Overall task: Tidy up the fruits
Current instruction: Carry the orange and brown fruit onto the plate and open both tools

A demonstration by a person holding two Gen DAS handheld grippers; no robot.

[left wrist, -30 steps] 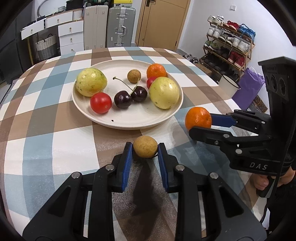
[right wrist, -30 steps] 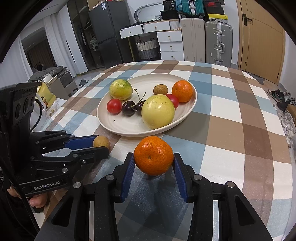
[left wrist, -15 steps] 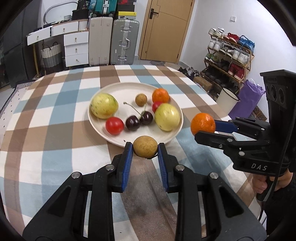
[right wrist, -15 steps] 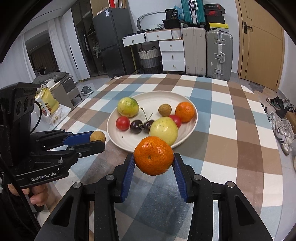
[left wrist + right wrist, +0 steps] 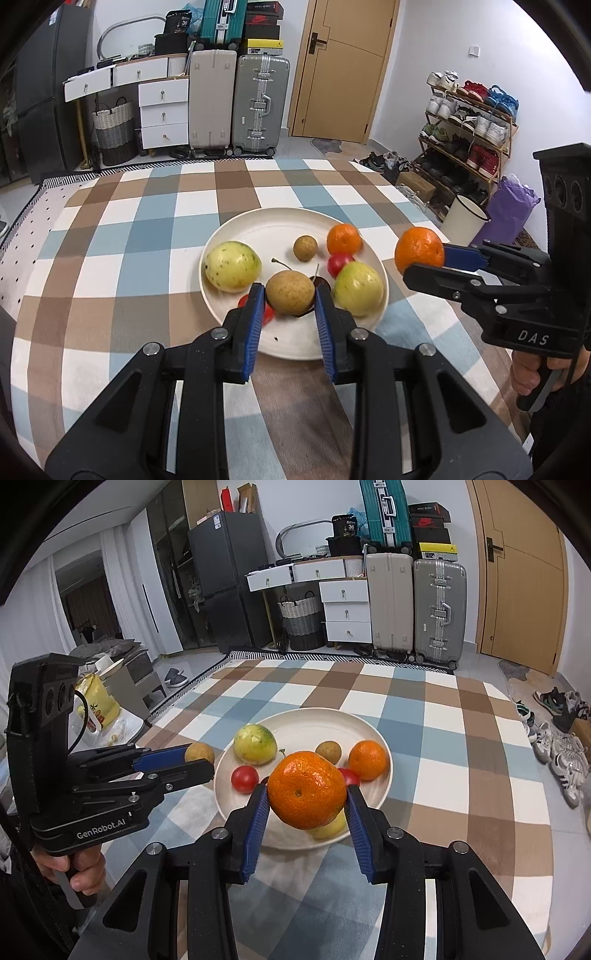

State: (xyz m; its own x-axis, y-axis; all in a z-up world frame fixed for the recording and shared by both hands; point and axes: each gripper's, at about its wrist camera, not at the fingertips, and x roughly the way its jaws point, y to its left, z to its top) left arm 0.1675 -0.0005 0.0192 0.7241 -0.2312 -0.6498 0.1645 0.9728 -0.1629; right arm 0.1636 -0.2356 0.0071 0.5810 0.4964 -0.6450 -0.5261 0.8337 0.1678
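A cream plate (image 5: 280,225) on the checked tablecloth holds two yellow-green fruits (image 5: 232,266), a tangerine (image 5: 343,239), a small brown fruit (image 5: 305,248), red tomatoes and dark cherries. My left gripper (image 5: 290,295) is shut on a small brown fruit (image 5: 290,291), held above the plate's near side. My right gripper (image 5: 306,797) is shut on a tangerine (image 5: 306,789), held above the plate's near edge; it also shows in the left wrist view (image 5: 419,251), right of the plate. The plate also shows in the right wrist view (image 5: 306,720).
The table (image 5: 110,258) stands in a room with suitcases (image 5: 260,105), white drawers (image 5: 162,110) and a basket behind it. A shoe rack (image 5: 469,122), a white bucket (image 5: 463,218) and a purple bag stand to the right. A fridge (image 5: 225,579) stands at the back left.
Both grippers have lifted their fruits off the table and now hold them higher, over the near side of the plate.
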